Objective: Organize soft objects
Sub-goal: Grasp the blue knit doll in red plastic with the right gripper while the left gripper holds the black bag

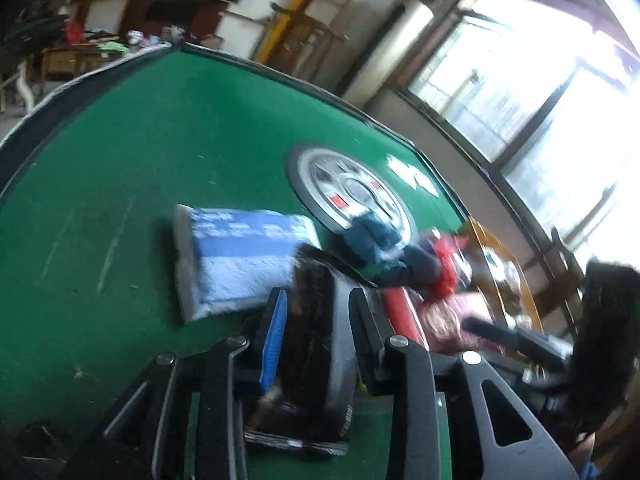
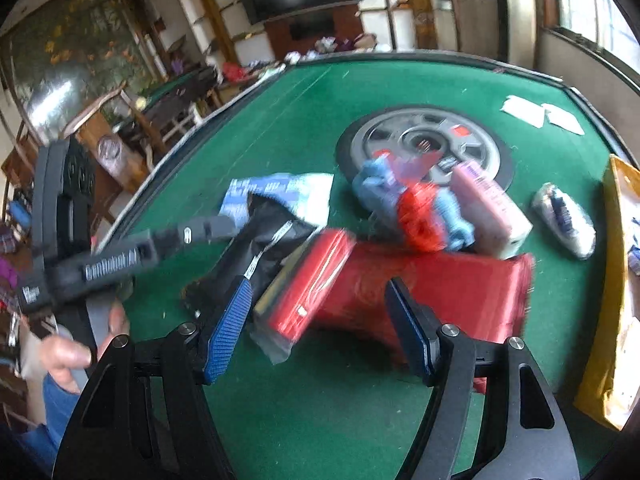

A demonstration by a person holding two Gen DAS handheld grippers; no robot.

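Right wrist: blurred white gripper lettering (image 2: pixel 110 266)

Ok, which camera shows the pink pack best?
The right wrist view: the pink pack lies whole beside the red and blue cloths. The left wrist view shows only a blurred pink patch behind its gripper.

On the green table (image 2: pixel 280 120) the count runs so: two red packs — a small one (image 2: pixel 308 284) leaning on a larger one (image 2: pixel 440 288) at the centre of the right wrist view. One blue-and-white pack (image 1: pixel 240 256), one dark pack (image 1: pixel 316 340), one pink pack (image 2: pixel 492 212) and one silvery blue-printed packet (image 2: pixel 564 220) at the right. One heap of blue and red cloth (image 2: pixel 412 208) — its pieces too blurred to number. Two white cards (image 2: pixel 540 114), upper right. One round hub (image 2: pixel 424 140). One yellow envelope (image 2: pixel 616 280). Two grippers.
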